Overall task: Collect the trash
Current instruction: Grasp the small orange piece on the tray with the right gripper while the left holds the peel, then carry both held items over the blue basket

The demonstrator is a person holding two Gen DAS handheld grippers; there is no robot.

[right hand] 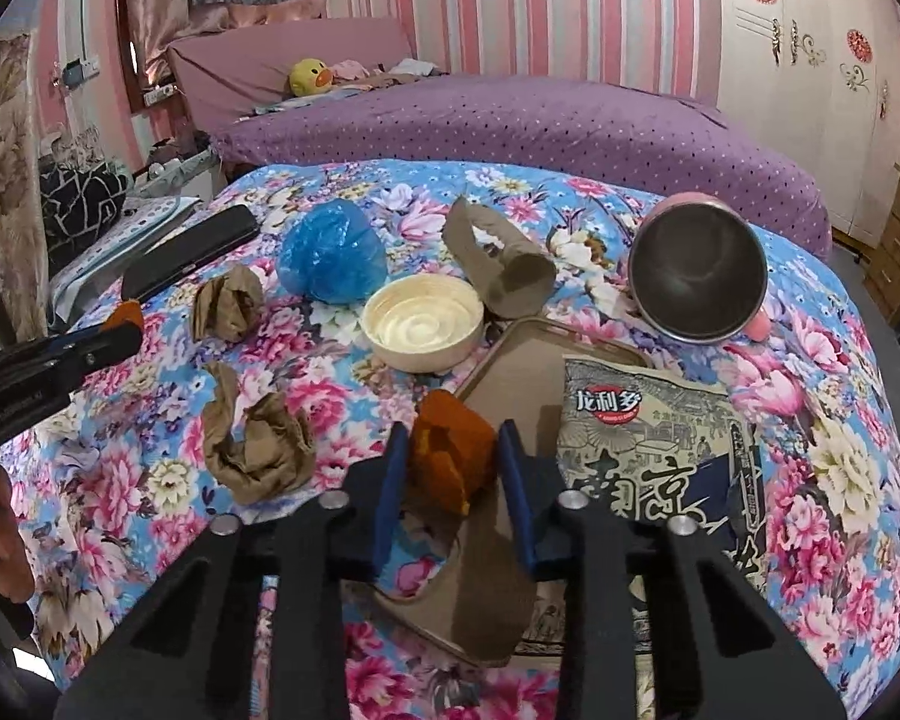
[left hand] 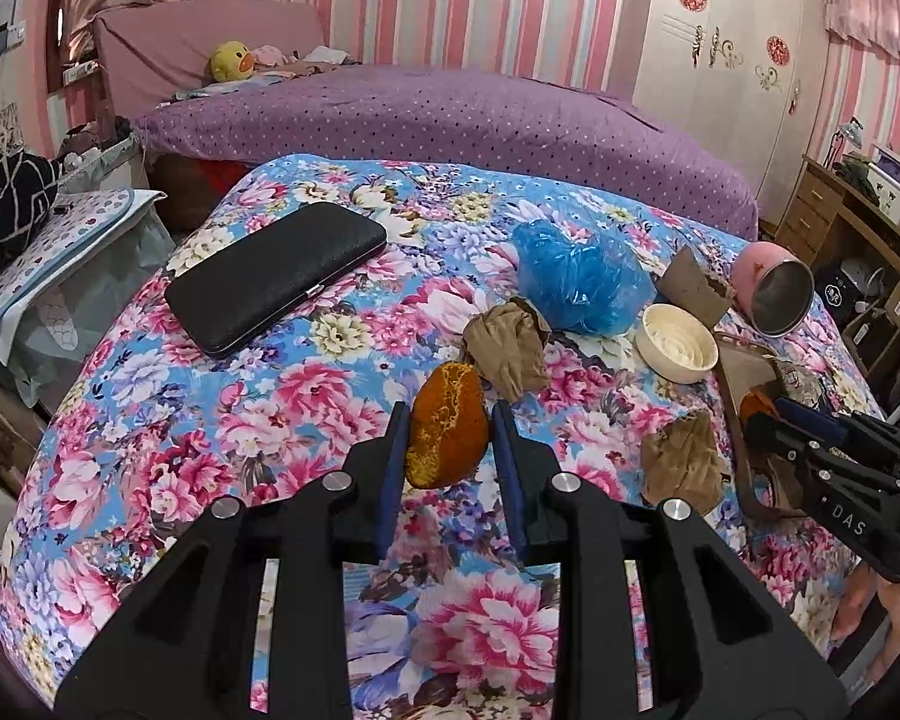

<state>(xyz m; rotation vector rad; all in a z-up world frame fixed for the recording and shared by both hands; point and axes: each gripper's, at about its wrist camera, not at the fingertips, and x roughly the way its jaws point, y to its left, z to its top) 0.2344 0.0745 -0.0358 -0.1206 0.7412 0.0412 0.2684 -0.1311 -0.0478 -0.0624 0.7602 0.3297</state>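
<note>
2 pieces of orange peel are in hand — the left gripper [left hand: 447,441] is nearly closed on one orange peel [left hand: 448,425], the right gripper [right hand: 450,459] pinches a second peel [right hand: 453,456] over the brown tray [right hand: 528,360]. On that tray lies only a printed snack packet [right hand: 654,450]. Left of the tray, I count 3 crumpled brown papers [right hand: 255,450], a torn cardboard tube [right hand: 498,270] and a blue plastic bag [right hand: 330,261] — most of the collecting looks undone.

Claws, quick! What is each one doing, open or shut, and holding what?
Left claw: shut on an orange peel.
Right claw: shut on another peel, above the tray.
</note>
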